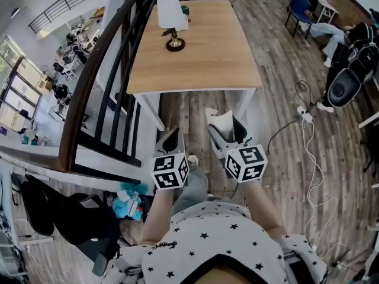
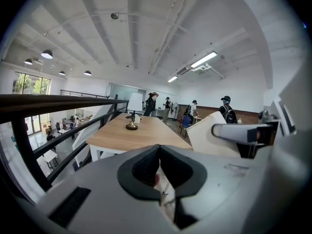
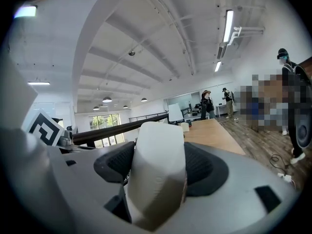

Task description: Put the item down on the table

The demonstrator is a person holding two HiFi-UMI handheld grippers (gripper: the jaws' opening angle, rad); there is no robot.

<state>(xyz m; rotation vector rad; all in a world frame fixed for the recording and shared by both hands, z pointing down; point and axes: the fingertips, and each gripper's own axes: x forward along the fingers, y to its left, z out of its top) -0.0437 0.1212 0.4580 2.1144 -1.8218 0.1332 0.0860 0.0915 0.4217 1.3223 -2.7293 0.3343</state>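
**Print.** Black-and-white square markers on the left marker cube (image 1: 170,171) and the right marker cube (image 1: 246,162). These patterns are the only print I can make out. The left cube's marker also shows at the left edge of the right gripper view.

**Right gripper (image 1: 225,123).** My black ribbed pads (image 3: 207,165) stand wide apart and press on both flanks of the smooth white tapered item (image 3: 158,172). It fills the whole gap between them, and its rounded top rises past my fingertips.

**Left gripper (image 1: 172,136).** My black pads (image 2: 141,167) are drawn together to a thin slit with nothing gripped. Through the slit I see a scrap of the white star-printed shirt (image 1: 219,241).

**Item, location.** It is clamped in my right fingers, over the grey-brown wood plank floor (image 1: 195,108) and short of the table's near edge, so not yet on the table.

**Ahead of both sets of fingertips.** Light wooden table top on white legs (image 1: 201,52). Towards its far end stands a white-shaded lamp with a brass foot on a dark round base (image 1: 172,22).

**Left of my left fingers.** Dark slanting stair railing (image 1: 100,70).
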